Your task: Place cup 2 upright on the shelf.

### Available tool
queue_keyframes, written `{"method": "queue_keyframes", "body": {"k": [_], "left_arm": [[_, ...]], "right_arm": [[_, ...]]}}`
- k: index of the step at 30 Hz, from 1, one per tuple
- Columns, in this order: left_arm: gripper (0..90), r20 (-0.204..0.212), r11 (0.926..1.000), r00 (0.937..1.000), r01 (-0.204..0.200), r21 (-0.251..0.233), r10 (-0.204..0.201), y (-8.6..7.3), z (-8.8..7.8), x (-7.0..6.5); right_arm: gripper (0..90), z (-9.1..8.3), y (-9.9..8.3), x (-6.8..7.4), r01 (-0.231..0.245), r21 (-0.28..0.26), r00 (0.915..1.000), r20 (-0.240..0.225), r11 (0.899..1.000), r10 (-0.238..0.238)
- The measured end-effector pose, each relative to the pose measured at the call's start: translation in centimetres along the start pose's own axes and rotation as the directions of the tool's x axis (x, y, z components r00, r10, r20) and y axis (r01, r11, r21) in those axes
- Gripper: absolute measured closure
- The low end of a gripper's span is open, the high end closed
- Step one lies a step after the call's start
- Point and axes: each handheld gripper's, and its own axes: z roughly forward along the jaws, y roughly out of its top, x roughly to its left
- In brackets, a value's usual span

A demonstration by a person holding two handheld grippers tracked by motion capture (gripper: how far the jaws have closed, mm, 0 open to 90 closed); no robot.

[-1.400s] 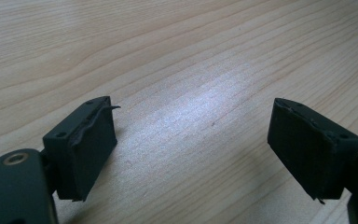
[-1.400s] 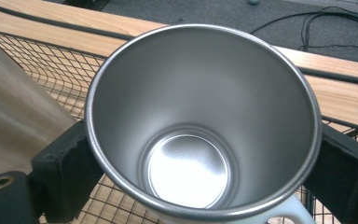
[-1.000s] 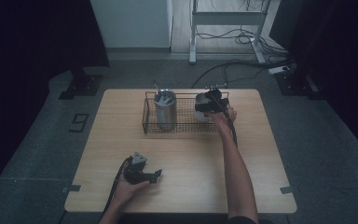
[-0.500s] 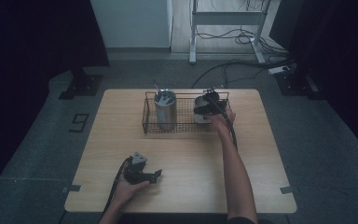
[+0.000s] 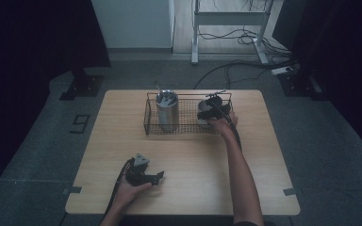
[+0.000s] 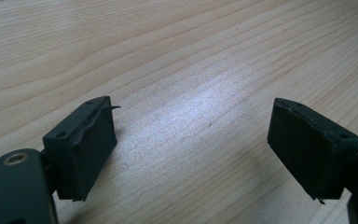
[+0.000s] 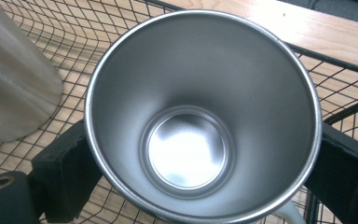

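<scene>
A wide steel cup (image 7: 200, 116), empty and seen from above, sits between the two jaws of my right gripper (image 7: 200, 179); its pads (image 7: 65, 182) press on both sides of it. In the high view the cup (image 5: 203, 116) is at the right end of a black wire basket (image 5: 184, 128), with my right gripper (image 5: 212, 112) on it. A taller steel tumbler (image 5: 167, 110) stands at the basket's left end and holds something thin. My left gripper (image 5: 156, 178) rests open on the table's near left; the left gripper view has bare wood between its jaws (image 6: 191, 140).
The wooden table (image 5: 264, 155) has free room in front of the basket and to its right. The tumbler's side (image 7: 14, 84) is close to the cup, and basket wire (image 7: 345, 93) runs around it. Cables and a metal frame (image 5: 226, 19) lie on the floor beyond.
The right gripper and the cup have shifted slightly nearer and lower within the basket's right end. The left gripper has stayed put.
</scene>
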Motion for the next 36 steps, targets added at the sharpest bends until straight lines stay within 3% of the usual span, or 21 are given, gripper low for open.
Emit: {"method": "queue_keyframes", "body": {"k": [4,7,11,16,28,36], "left_arm": [[15.1,0.0,1.0,1.0,-0.004,0.0,0.004,0.0,0.0,0.0],[15.1,0.0,1.0,1.0,-0.006,0.0,0.006,0.0,0.0,0.0],[15.1,0.002,1.0,1.0,-0.008,0.0,0.008,0.0,0.0,0.0],[15.1,0.003,1.0,1.0,-0.009,-0.001,0.009,0.0,0.0,0.0],[15.1,-0.003,0.9997,0.9997,-0.022,-0.009,0.022,-0.1,0.1,-0.1],[15.1,-0.007,0.9997,0.9997,-0.024,-0.007,0.024,-0.1,0.2,-0.1]], "right_arm": [[4.8,-0.2,0.0,0.0,-0.013,-0.01,0.9999,-0.003,1.0,0.013],[0.0,-0.7,0.2,-0.1,-0.043,-0.04,0.9981,-0.046,0.998,0.041],[0.0,-1.5,0.4,-0.2,-0.062,-0.094,0.9974,-0.042,0.994,0.059],[0.0,-2.4,0.4,-0.3,-0.07,-0.11,0.9972,-0.035,0.991,0.067],[0.0,-5.7,-0.7,-0.5,-0.054,-0.2,0.9969,-0.067,0.978,0.041],[0.0,-7.7,-2.9,-0.1,-0.04,-0.25,0.9938,-0.111,0.968,0.013]]}}
